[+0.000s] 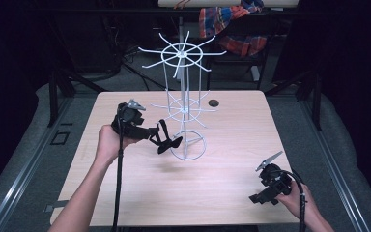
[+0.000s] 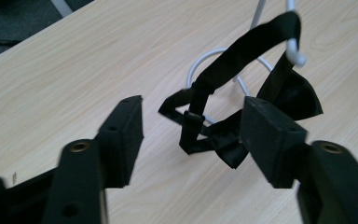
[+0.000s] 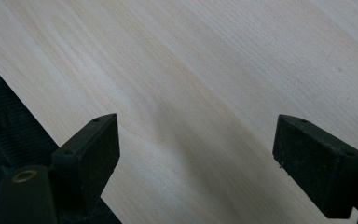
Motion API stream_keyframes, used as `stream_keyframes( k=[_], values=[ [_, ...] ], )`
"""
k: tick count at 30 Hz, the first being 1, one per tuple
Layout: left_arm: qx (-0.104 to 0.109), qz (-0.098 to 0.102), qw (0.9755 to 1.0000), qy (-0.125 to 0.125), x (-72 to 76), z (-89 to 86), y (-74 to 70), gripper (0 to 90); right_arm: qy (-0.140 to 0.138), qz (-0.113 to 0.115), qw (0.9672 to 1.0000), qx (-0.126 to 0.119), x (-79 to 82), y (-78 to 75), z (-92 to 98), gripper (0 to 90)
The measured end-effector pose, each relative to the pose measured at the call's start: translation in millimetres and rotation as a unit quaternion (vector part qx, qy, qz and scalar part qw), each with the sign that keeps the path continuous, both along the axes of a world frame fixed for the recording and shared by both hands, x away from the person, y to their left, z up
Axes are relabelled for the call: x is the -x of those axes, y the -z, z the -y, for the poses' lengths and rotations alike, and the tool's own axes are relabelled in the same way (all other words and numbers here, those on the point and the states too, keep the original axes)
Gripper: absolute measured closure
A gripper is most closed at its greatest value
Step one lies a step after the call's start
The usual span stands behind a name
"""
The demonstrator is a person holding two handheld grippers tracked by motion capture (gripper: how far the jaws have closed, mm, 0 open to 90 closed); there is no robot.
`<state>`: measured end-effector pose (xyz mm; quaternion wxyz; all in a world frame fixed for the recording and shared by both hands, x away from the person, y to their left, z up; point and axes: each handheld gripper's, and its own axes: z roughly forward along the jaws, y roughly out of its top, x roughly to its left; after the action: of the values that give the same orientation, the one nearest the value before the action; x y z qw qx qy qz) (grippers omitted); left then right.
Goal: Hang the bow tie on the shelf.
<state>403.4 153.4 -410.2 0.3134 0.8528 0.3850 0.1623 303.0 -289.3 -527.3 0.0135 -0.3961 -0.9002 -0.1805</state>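
Black fabric bow tie [image 2: 242, 135] hung by its strap from a hook of the white wire rack [image 1: 187, 104] on the pale wooden table [image 1: 222, 183], just beside the rack's ring base. Left gripper [image 1: 160, 137] close to the rack, jaws parted, nothing pinched. Right gripper [image 1: 258, 198] well apart from the rack, jaws wide, empty.

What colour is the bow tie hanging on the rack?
Black; the bow tie shows best in the left gripper view.

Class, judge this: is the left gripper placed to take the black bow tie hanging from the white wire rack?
Probably yes: the left gripper has open jaws flanking the bow tie, with nothing between.
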Motion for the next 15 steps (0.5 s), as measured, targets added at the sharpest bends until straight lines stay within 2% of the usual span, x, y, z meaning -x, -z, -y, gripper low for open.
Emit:
stream_keyframes(
  k=[8, 12, 15],
  values=[
    [0.015, -0.009, 0.9995, -0.026, 8.5, -25.0, 10.8, 25.6, -0.002, -0.001, 1.0000, 0.006, -0.3, 0.3, -0.4, 14.5],
    [0.021, -0.011, 0.9992, -0.033, 13.4, -32.4, 16.4, 17.8, 0.005, 0.002, 1.0000, 0.002, 0.3, 0.2, -0.5, 14.5],
    [0.020, -0.013, 0.9988, -0.042, 17.0, -37.1, 20.8, 15.7, 0.001, 0.000, 1.0000, 0.008, 0.0, 0.4, -0.6, 14.5]
  ],
)
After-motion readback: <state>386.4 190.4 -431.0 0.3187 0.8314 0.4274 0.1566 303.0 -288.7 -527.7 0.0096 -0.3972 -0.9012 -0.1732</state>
